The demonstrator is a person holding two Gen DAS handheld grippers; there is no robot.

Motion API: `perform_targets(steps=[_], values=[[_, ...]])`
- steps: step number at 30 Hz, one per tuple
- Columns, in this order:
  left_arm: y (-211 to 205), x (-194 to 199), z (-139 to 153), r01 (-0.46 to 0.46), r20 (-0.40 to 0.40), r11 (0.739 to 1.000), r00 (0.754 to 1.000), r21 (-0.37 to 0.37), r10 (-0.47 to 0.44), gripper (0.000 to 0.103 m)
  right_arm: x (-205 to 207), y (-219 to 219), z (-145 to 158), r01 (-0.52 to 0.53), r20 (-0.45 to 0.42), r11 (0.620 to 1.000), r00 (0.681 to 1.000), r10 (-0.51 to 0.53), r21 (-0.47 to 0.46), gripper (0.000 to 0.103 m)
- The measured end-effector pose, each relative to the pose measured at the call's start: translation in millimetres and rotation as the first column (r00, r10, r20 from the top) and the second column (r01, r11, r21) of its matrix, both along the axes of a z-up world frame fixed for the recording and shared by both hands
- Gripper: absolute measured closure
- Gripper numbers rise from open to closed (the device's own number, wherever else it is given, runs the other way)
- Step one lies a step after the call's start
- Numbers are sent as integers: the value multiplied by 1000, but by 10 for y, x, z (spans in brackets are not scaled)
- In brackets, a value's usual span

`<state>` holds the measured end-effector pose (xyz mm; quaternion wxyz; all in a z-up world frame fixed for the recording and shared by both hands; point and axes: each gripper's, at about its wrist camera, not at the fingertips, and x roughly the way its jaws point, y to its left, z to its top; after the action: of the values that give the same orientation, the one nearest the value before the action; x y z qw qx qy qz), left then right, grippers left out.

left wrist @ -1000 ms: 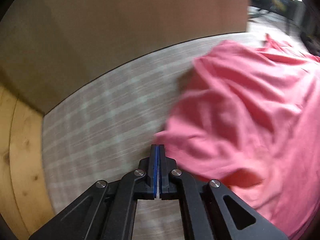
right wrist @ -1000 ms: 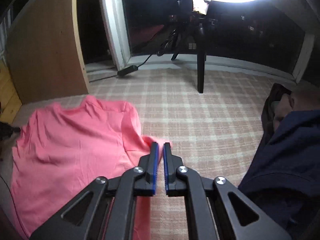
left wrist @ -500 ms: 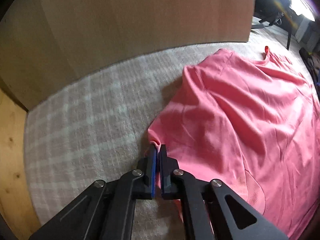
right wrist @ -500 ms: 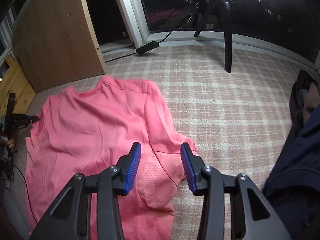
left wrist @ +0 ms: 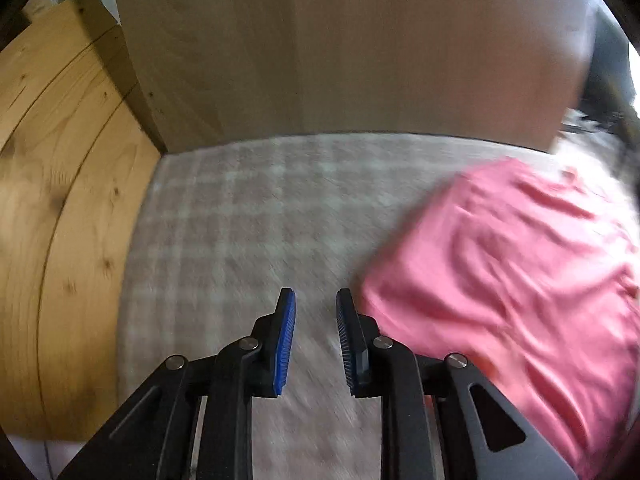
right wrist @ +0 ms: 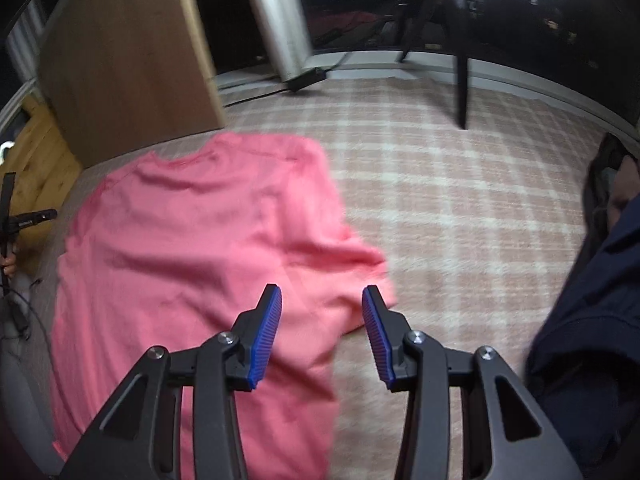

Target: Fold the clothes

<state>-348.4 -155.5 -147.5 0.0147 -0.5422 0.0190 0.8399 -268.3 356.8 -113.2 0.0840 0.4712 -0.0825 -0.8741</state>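
A pink T-shirt lies spread flat on the checked carpet, one sleeve pointing right. In the left wrist view the shirt fills the right side, blurred. My left gripper is open and empty above bare carpet, just left of the shirt's edge. My right gripper is open and empty above the shirt's right sleeve and side. The left gripper also shows small at the far left of the right wrist view.
A wooden panel stands behind the carpet, with pine boards to its left. A dark navy garment lies at the right. A tripod leg and a cable with a power brick are at the far edge.
Both grippers have let go of the shirt: the right opened first, then the left. The shirt now lies flat. The left gripper swung left, away from the shirt's edge.
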Motion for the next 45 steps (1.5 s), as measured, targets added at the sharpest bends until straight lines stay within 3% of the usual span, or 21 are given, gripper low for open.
perform_targets(steps=[2, 5, 7, 12, 16, 19, 22, 27, 31, 33, 35, 40, 45], values=[[140, 256, 47, 42, 5, 998, 999, 36, -42, 83, 29, -110, 32, -43, -7, 999, 999, 43, -16, 62], [304, 976, 77, 83, 28, 993, 996, 84, -86, 83, 73, -275, 79, -108, -18, 993, 994, 107, -40, 62], [339, 1552, 89, 86, 58, 990, 994, 115, -93, 83, 21, -677, 172, -224, -34, 974, 974, 222, -39, 62], [295, 2715, 169, -32, 110, 978, 994, 205, 9, 83, -158, -1793, 269, -487, -62, 872, 873, 484, -47, 62], [519, 3444, 69, -101, 140, 964, 988, 247, 67, 79, -390, -2739, 90, -625, -35, 779, 780, 624, -39, 62], [726, 3628, -101, -110, 146, 949, 987, 295, 69, 78, -549, -3132, -68, -660, 15, 751, 751, 660, 10, 62], [910, 3722, -246, -102, 151, 953, 987, 287, 60, 78, -708, -3516, -227, -692, 69, 719, 722, 689, 57, 61], [894, 3839, -338, -159, 122, 923, 985, 349, 123, 78, -972, -4156, -491, -743, 162, 656, 669, 725, 131, 61], [878, 3923, -380, -179, 119, 917, 982, 356, 146, 77, -987, -4154, -566, -742, 181, 654, 671, 719, 151, 61], [870, 3989, -362, -179, 122, 916, 982, 359, 144, 77, -992, -4148, -602, -740, 190, 653, 672, 716, 160, 67], [865, 4027, -359, -182, 124, 914, 982, 363, 146, 75, -998, -4141, -638, -739, 199, 652, 674, 712, 169, 99], [890, 3971, -424, -176, 131, 914, 982, 366, 137, 73, -1012, -3970, -475, -722, 130, 684, 692, 710, 102, 100], [955, 3887, -548, -115, 137, 940, 988, 320, 74, 73, -1031, -3815, -292, -694, 86, 719, 718, 690, 34, 101]])
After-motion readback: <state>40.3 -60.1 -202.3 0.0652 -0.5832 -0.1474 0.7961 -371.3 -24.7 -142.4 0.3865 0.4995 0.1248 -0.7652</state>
